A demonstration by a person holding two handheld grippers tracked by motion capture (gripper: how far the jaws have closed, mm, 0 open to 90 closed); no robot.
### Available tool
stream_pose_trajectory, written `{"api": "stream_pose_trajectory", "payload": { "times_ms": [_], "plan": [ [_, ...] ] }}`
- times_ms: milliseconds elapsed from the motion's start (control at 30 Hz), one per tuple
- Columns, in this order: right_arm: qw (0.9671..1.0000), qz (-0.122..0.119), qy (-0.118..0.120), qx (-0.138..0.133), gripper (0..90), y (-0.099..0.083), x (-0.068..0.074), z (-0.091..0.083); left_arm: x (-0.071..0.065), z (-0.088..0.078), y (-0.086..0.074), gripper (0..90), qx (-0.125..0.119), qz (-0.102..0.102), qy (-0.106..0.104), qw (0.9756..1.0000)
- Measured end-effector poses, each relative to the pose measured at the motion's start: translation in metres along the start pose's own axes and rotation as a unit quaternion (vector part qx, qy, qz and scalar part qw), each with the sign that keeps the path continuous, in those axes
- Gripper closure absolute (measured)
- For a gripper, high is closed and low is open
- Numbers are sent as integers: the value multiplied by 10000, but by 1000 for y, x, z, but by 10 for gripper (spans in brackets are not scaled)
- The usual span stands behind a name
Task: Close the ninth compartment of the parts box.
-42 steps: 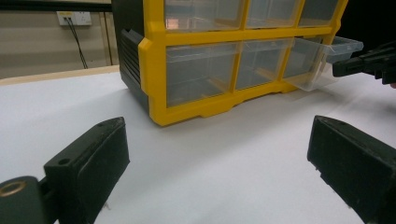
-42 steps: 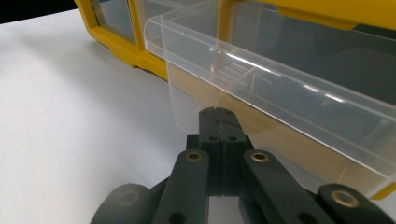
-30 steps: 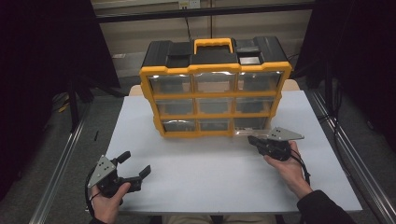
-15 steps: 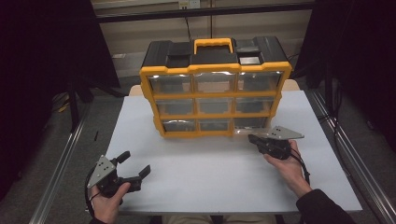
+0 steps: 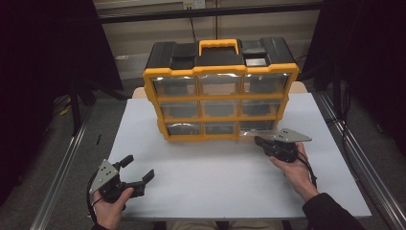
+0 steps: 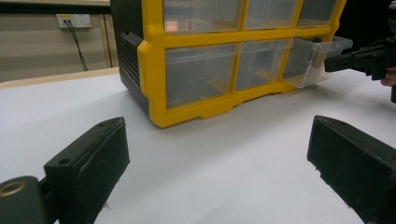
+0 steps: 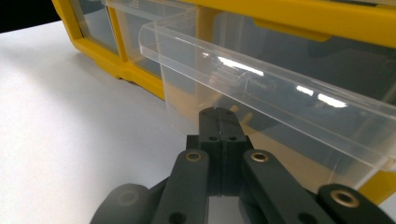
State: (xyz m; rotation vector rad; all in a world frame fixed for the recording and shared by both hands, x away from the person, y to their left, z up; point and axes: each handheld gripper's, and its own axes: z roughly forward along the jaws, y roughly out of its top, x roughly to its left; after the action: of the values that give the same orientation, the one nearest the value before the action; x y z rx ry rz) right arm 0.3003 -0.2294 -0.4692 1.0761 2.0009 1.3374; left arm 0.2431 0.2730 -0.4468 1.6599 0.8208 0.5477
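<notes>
Nine clear drawers fill the yellow organizer (image 5: 220, 91) at upper centre of the table (image 5: 225, 177), and the right gripper (image 5: 261, 142), clenched on the bottom-right drawer (image 6: 313, 60), seems mid-pull, needing a straight draw outward, while the left gripper (image 5: 139, 170) idles released, lower left.

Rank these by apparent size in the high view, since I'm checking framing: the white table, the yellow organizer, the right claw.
1. White table, largest.
2. Yellow organizer.
3. Right claw, smallest by far.
The organizer stands taller, nearer the camera, but the order looks safe.
</notes>
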Motion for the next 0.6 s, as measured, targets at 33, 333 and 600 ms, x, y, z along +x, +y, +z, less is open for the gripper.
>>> {"api": "stream_pose_trajectory", "payload": {
  "times_ms": [33,333,600],
  "plan": [
    [10000,-26,-8,-16,900,0,-1,0,0,0,0,53,0,4,-4,10000],
    [10000,6,-49,-66,900,1,-4,2,0,0,0,53,31,23,11,10000],
    [9999,76,-92,-87,900,4,-6,3,0,0,0,53,59,-2,17,10000]
  ]
}}
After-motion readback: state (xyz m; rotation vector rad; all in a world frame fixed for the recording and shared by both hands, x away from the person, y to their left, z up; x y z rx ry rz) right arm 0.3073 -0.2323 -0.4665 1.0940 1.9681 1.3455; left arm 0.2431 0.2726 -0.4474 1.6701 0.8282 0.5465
